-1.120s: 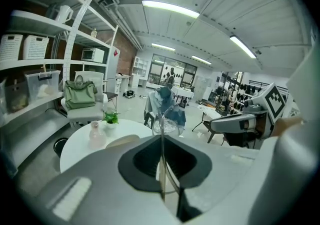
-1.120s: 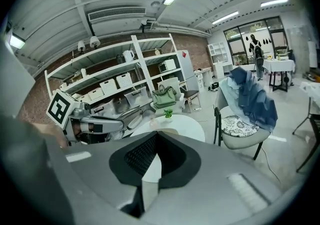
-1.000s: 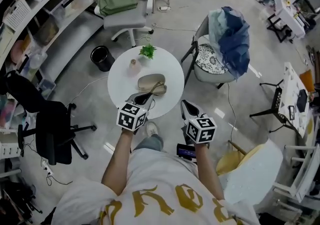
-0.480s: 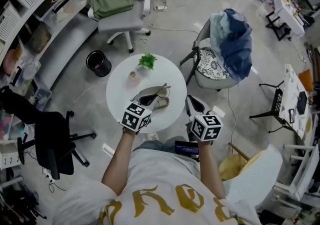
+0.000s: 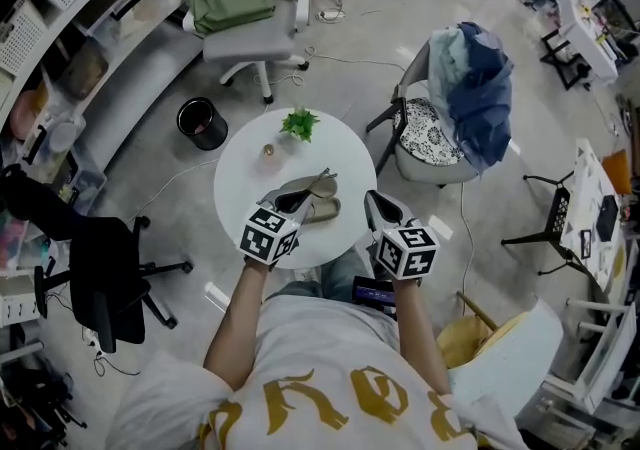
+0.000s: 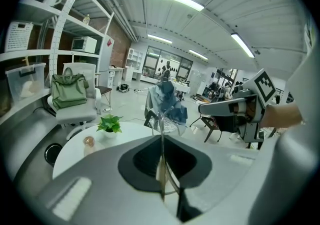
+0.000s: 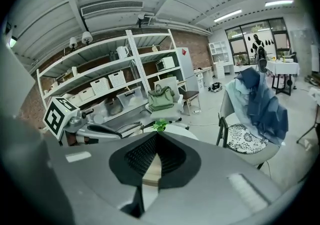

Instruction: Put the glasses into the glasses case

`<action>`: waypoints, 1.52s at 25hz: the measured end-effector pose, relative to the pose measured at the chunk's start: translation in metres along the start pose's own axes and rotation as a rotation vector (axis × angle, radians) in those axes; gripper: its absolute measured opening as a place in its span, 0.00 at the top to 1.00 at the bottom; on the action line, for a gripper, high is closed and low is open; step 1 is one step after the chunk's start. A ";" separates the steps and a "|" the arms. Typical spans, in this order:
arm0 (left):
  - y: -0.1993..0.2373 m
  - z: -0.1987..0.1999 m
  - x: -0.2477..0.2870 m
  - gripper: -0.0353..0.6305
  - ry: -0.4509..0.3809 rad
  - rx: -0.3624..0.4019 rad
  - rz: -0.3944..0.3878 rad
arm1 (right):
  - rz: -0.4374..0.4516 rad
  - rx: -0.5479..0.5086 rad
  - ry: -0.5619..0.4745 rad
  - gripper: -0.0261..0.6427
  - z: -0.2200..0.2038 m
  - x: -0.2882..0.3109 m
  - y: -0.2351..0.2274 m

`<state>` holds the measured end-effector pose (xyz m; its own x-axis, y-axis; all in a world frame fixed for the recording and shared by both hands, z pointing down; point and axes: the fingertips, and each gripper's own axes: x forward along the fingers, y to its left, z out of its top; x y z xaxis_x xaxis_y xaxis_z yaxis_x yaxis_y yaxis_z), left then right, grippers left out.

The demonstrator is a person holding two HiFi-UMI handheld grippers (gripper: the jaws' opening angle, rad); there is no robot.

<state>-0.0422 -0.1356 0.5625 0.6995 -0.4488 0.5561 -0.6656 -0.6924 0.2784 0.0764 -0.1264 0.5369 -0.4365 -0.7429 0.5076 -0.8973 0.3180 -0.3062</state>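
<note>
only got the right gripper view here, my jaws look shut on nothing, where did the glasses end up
observer: The left gripper is shut on the glasses; the thin frame is pinched between its jaws.
operator: and the case
observer: The beige glasses case lies on the round white table, and in the head view the held glasses overlap it.
operator: where am i next to that
observer: The right gripper is at the table's right edge, beside the case and apart from it.
</note>
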 end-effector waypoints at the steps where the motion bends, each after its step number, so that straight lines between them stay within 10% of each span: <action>1: 0.000 -0.001 0.001 0.93 0.004 -0.002 0.002 | 0.002 0.000 0.002 0.92 0.000 0.001 -0.002; 38: 0.038 -0.080 0.076 0.93 0.361 0.174 -0.016 | 0.075 -0.011 0.184 0.92 -0.034 0.064 -0.048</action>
<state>-0.0353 -0.1507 0.6783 0.5525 -0.2308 0.8009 -0.5796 -0.7969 0.1703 0.0889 -0.1695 0.6114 -0.5063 -0.5969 0.6223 -0.8618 0.3761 -0.3405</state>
